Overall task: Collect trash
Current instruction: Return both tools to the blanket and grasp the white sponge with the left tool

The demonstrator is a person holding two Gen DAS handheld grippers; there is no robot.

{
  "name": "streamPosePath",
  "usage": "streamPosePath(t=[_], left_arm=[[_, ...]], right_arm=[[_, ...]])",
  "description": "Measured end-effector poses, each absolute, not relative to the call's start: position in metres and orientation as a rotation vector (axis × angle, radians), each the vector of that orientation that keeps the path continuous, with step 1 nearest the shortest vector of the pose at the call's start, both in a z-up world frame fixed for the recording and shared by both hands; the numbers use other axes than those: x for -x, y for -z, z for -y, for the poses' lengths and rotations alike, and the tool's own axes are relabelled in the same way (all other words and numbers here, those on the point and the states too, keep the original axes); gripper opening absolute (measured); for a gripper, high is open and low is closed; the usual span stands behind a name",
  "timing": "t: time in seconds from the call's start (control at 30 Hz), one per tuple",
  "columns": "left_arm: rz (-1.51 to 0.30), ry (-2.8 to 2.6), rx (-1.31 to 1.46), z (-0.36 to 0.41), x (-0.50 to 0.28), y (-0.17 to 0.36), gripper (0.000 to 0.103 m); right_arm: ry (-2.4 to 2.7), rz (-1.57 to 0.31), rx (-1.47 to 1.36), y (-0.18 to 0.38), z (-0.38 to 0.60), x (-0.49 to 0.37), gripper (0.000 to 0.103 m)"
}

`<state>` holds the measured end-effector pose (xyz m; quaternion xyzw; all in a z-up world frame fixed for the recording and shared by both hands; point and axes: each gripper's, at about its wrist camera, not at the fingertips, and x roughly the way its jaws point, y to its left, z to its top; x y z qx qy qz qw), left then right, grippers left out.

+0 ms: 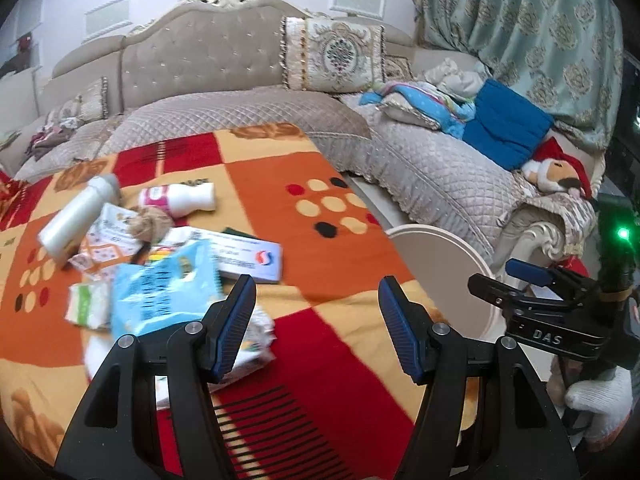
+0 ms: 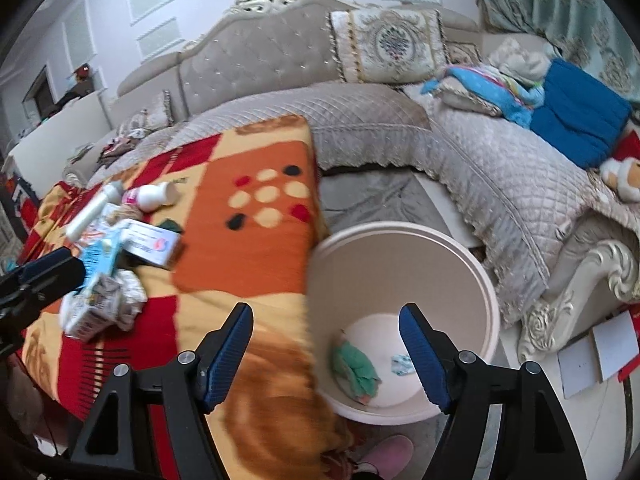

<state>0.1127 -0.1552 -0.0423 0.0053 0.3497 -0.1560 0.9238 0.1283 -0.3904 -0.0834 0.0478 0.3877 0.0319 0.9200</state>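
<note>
A pile of trash lies on the patterned blanket (image 1: 320, 208): a white bottle (image 1: 80, 212), a small pink-labelled bottle (image 1: 180, 200), a blue plastic bag (image 1: 160, 292), a white box (image 1: 244, 256) and crumpled paper (image 2: 116, 304). My left gripper (image 1: 318, 320) stands open just right of the pile, nothing between its fingers. My right gripper (image 2: 326, 340) is open and empty above the edge of a cream bin (image 2: 400, 240). A green rag (image 2: 356, 368) and a small wrapper (image 2: 402, 364) lie on the bin's bottom. The left wrist view shows the right gripper (image 1: 508, 280) in a white-gloved hand (image 1: 600, 404).
A quilted beige sofa (image 1: 440, 168) wraps behind the blanket and bin, with a cushion (image 1: 336, 56), folded blue fabric (image 1: 504, 124) and a stuffed toy (image 1: 556, 172) on it. A pink slipper (image 2: 388, 456) and white sheets (image 2: 600, 352) lie on the floor.
</note>
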Motion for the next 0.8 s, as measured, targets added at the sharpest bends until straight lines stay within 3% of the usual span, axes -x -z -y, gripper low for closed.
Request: streamPosePath(t=[0.1, 0.47, 0.8], left_arm=[[-0.710, 0.288, 0.007, 0.131, -0.109, 0.041, 0.063], [-0.706, 0.137, 0.049, 0.031, -0.097, 0.045, 0.063], [-0.796, -0.030, 0.063, -0.051, -0.103, 0.084, 0.063]], right_arm=[[-0.095, -0.781, -0.082, 0.077, 0.374, -0.127, 0.080], [-0.201, -0.772, -0.031, 0.069, 0.308, -0.136, 0.081], [-0.268, -0.805, 0.008, 0.080, 0.261, -0.156, 0.083]])
